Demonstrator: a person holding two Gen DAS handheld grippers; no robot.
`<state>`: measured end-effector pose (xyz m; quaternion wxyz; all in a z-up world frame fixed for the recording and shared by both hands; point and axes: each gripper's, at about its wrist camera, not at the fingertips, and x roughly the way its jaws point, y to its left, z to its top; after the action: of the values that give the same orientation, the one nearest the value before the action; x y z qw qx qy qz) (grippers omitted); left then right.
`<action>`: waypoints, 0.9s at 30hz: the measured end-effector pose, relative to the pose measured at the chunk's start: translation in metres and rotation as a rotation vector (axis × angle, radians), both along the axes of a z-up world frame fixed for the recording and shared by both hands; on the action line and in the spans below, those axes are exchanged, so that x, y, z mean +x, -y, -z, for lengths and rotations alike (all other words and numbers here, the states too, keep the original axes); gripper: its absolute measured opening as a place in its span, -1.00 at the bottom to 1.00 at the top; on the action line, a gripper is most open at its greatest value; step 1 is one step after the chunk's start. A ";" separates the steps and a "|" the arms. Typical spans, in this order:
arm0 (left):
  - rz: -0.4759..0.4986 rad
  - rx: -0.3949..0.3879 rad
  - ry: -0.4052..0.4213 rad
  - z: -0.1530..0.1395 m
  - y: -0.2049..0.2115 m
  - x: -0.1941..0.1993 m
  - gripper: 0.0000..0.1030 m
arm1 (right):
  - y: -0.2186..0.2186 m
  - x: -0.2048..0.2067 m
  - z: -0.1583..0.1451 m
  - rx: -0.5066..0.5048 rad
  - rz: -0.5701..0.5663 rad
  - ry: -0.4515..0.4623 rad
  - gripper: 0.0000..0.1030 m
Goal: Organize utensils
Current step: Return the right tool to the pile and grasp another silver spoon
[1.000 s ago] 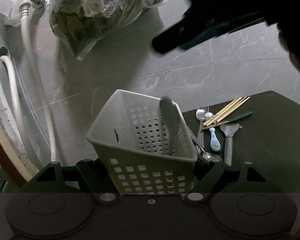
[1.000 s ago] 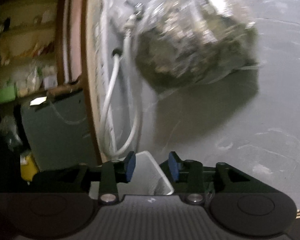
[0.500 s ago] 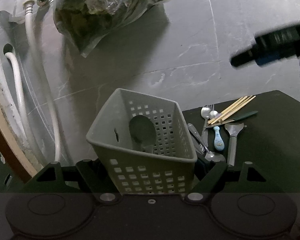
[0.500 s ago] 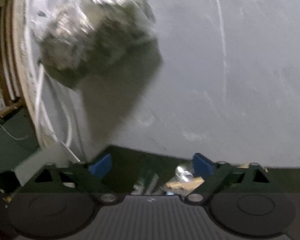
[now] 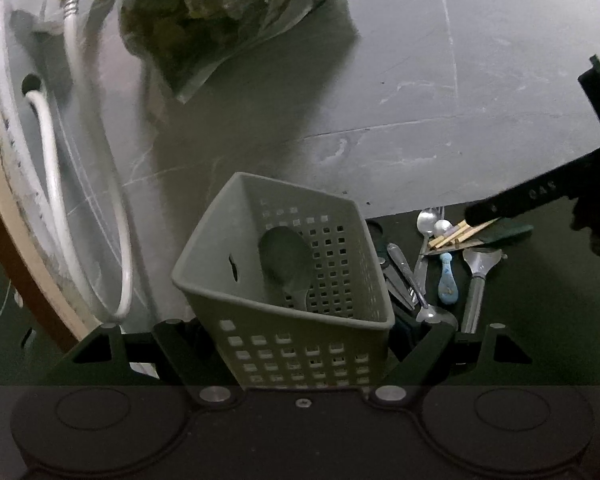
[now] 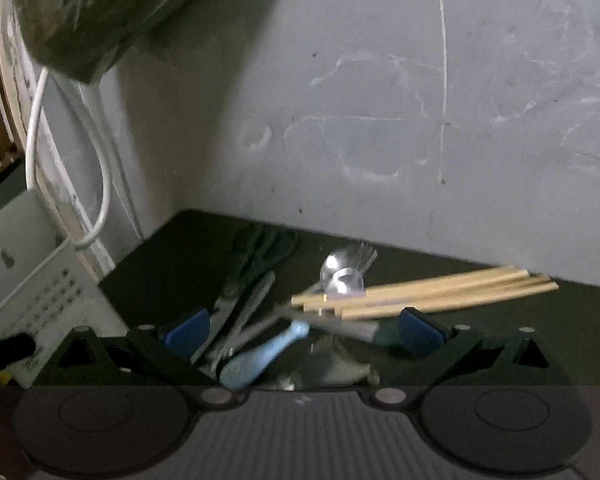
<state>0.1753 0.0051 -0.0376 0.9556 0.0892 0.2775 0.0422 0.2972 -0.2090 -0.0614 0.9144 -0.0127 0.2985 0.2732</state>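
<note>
Left gripper (image 5: 300, 354) clamps basket (image 5: 288, 280); right gripper (image 6: 302, 326) opening wide over utensils (image 6: 340, 292)

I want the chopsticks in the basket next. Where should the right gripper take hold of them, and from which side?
Grip the chopsticks near mid-length, probably from above, fingers straddling the bundle across its width. They lie flat and roughly parallel on the dark mat, one end over other cutlery, and the opening right gripper already hangs over the pile.

My right claw (image 6: 302, 334) has blue pads; between them lie tan chopsticks (image 6: 440, 290) and a pale-blue handle (image 6: 260, 356). My left claw (image 5: 300, 344) grips a grey perforated basket (image 5: 296, 344).
</note>
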 end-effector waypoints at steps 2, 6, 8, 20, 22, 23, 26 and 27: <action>-0.010 0.000 0.000 0.000 0.001 0.001 0.60 | 0.001 0.013 0.001 0.036 -0.050 0.013 0.99; -0.029 0.003 -0.001 0.000 0.006 0.002 0.60 | -0.003 0.045 0.006 0.053 -0.136 0.029 0.99; -0.038 0.005 0.001 0.000 0.008 0.002 0.60 | -0.002 0.059 0.008 0.069 -0.168 0.036 0.97; -0.063 0.015 0.025 0.003 0.013 -0.002 0.60 | -0.008 0.112 0.032 0.088 -0.229 -0.037 0.47; -0.063 0.015 0.026 0.003 0.013 -0.002 0.60 | -0.012 0.119 0.035 0.077 -0.236 -0.035 0.47; -0.063 0.015 0.027 0.003 0.013 -0.002 0.60 | -0.014 0.123 0.037 0.066 -0.243 -0.039 0.46; -0.061 0.017 0.027 0.003 0.013 -0.002 0.60 | -0.018 0.130 0.041 0.046 -0.261 -0.044 0.35; -0.061 0.017 0.027 0.003 0.013 -0.002 0.60 | -0.019 0.132 0.041 0.042 -0.266 -0.047 0.32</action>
<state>0.1731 -0.0077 -0.0403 0.9568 0.0882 0.2667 0.0751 0.4292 -0.1899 -0.1028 0.8628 -0.0266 0.3099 0.3985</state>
